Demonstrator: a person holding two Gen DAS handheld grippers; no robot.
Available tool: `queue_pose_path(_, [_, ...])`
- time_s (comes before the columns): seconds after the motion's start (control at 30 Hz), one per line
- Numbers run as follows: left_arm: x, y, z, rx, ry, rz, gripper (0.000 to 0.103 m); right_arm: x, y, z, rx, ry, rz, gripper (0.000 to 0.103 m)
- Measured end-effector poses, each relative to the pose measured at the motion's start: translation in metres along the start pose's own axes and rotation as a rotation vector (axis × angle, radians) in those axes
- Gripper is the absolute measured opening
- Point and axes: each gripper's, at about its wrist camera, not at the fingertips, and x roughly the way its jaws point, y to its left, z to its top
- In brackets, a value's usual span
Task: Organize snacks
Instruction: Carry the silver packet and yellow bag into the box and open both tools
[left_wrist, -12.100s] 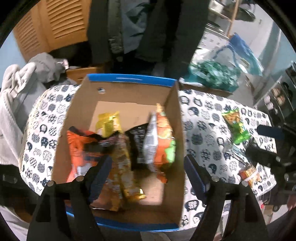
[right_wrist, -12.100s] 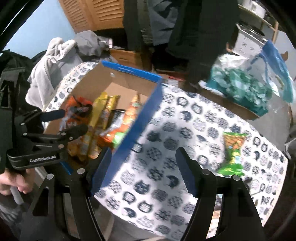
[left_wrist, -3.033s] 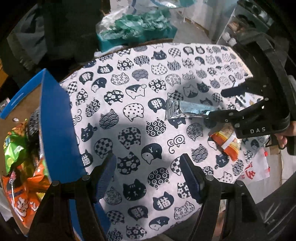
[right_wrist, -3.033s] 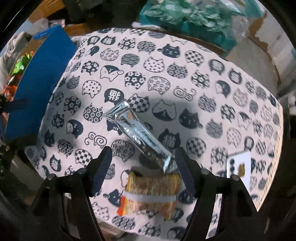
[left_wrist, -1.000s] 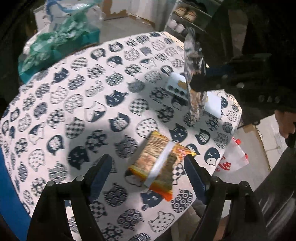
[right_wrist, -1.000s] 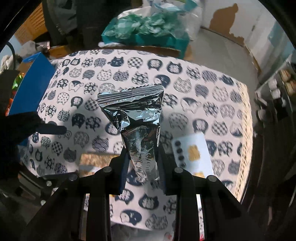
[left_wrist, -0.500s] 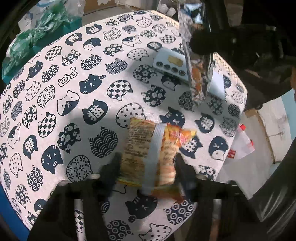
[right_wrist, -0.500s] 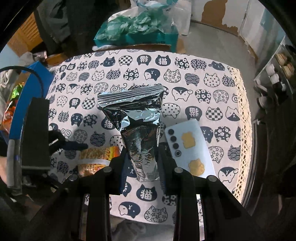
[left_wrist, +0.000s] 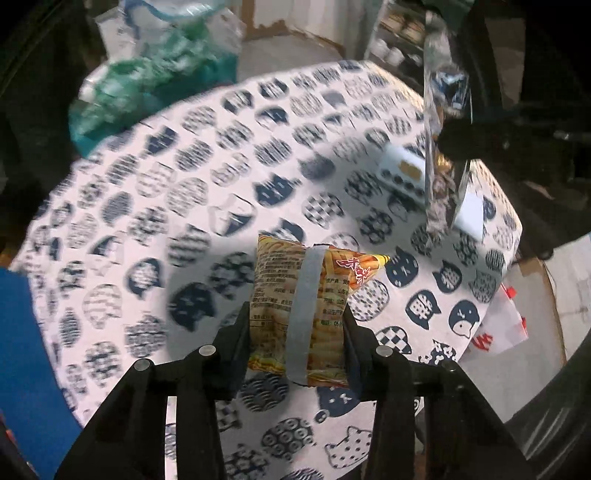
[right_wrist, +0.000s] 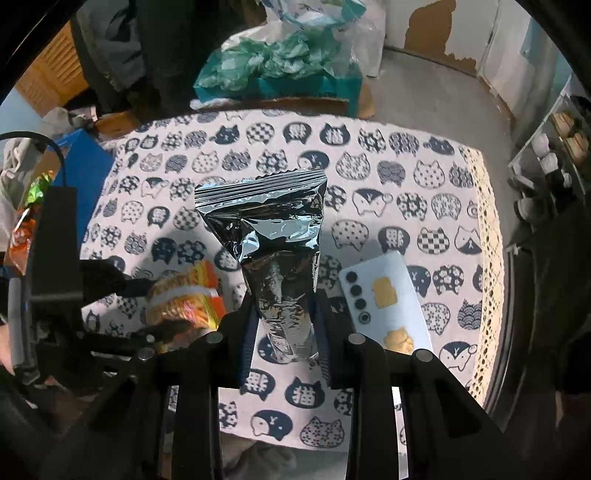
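Left claw (left_wrist: 295, 332) closing, orange snack packet (left_wrist: 299, 306) between its pads, lifting off worktop (left_wrist: 184, 184). Right claw (right_wrist: 284, 332) pinches silver foil packet (right_wrist: 273, 251) upright, presumably box-bound.

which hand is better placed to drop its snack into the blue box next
Probably left. The left gripper, jaws closing around the orange snack pack, sits nearer the blue box; the right gripper holds the silver packet farther away.

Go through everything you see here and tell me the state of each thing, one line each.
Left gripper: jaws closing, pads against the orange snack packet.
Orange snack packet: gripped, lower end between the jaws.
Right gripper: shut on the silver packet.
Silver packet: held upright above the tablecloth.
White phone: lying flat, face down.
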Motion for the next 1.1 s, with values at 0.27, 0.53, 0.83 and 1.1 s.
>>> queue_pose_path(0.27, [-0.066, 0.031, 0.005, -0.092, -0.108, 0.105, 0.043, -0.03, 0.034, 0.018, -0.032, -0.073, 0.032, 0.026])
queue_pose_path(0.53, [-0.122, 0.064, -0.008, -0.174, -0.191, 0.167, 0.043, -0.058, 0.083, 0.041, -0.086, -0.136, 0.087, 0.027])
queue_pose_path(0.83, [-0.164, 0.098, -0.034, -0.226, -0.247, 0.196, 0.043, -0.075, 0.146, 0.061, -0.157, -0.167, 0.152, 0.027])
queue_pose_path(1.1, [-0.188, 0.141, -0.067, -0.297, -0.27, 0.227, 0.043, -0.068, 0.196, 0.074, -0.198, -0.138, 0.216, 0.027])
